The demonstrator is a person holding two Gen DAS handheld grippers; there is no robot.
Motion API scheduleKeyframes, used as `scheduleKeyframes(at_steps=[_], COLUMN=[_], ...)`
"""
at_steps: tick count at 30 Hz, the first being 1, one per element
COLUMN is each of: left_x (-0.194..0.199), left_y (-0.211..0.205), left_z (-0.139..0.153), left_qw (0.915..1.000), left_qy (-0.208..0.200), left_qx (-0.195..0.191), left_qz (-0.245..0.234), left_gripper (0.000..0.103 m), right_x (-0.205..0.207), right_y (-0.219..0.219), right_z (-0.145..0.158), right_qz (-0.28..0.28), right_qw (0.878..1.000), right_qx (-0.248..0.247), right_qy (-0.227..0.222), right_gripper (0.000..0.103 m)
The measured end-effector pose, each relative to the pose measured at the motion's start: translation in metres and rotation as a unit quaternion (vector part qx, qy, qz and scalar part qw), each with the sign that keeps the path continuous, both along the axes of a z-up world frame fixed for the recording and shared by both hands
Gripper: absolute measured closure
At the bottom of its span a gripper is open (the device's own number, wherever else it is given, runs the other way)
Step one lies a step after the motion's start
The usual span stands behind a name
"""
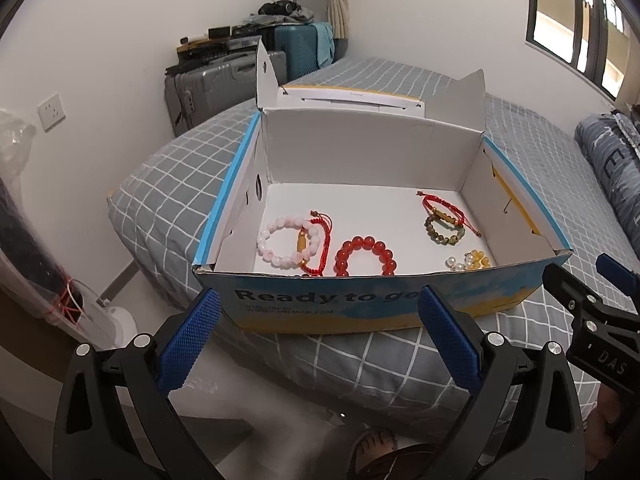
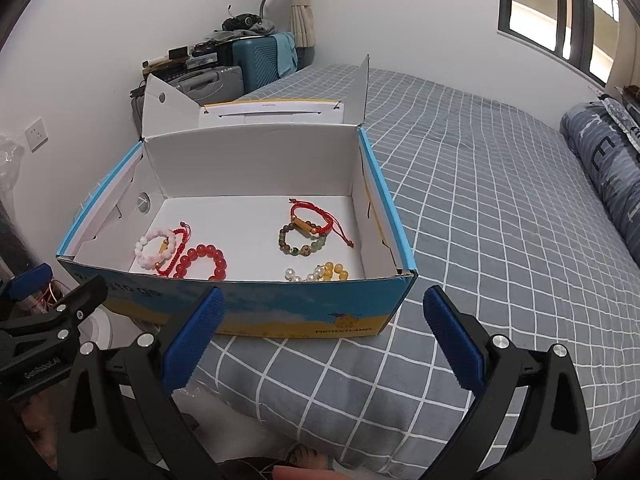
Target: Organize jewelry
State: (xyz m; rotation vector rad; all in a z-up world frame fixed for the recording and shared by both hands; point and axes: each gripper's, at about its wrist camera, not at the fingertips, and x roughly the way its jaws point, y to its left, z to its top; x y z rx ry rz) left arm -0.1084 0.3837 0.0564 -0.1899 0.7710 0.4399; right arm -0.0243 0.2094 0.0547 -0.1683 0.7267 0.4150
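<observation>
An open blue and yellow cardboard box [image 1: 360,300] [image 2: 280,308] sits on the bed and holds several bracelets. At its left lie a pink bead bracelet [image 1: 289,246] [image 2: 154,250], a red cord bracelet [image 1: 320,240] [image 2: 176,252] and a red bead bracelet [image 1: 367,255] [image 2: 204,264]. At its right lie a red cord bracelet [image 1: 442,210] [image 2: 312,218], a brown-green bead bracelet [image 1: 444,232] [image 2: 302,242] and pearl and yellow beads [image 1: 470,262] [image 2: 320,272]. My left gripper [image 1: 320,320] is open and empty in front of the box. My right gripper [image 2: 324,320] is open and empty in front of the box's right corner.
The bed [image 2: 500,220] has a grey checked sheet. A rolled blue quilt [image 2: 604,160] lies at the right. Suitcases [image 1: 224,80] with clutter stand by the far wall. A window [image 2: 560,12] is at upper right. Feet [image 1: 376,448] show below the bed edge.
</observation>
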Motion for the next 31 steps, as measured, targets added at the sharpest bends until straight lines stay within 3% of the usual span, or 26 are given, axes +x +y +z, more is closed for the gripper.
scheduleKeyframes(at_steps=[14,31], left_x=[0.0010,0.0016], left_y=[-0.0001,-0.0014], left_z=[0.0006,0.0013], left_qw=[0.9998,1.0000], left_qy=[-0.006,0.003], left_qx=[-0.019,0.001], left_qz=[-0.005,0.003], left_gripper=[0.006,0.006], right_x=[0.0005,0.0024], right_y=[-0.0006,-0.0008], right_z=[-0.0011,-0.0032], right_qz=[-0.001,-0.002], right_qw=[1.000,1.000], right_qx=[-0.005,-0.005], right_qy=[0.000,0.003], right_gripper=[0.008,0.008])
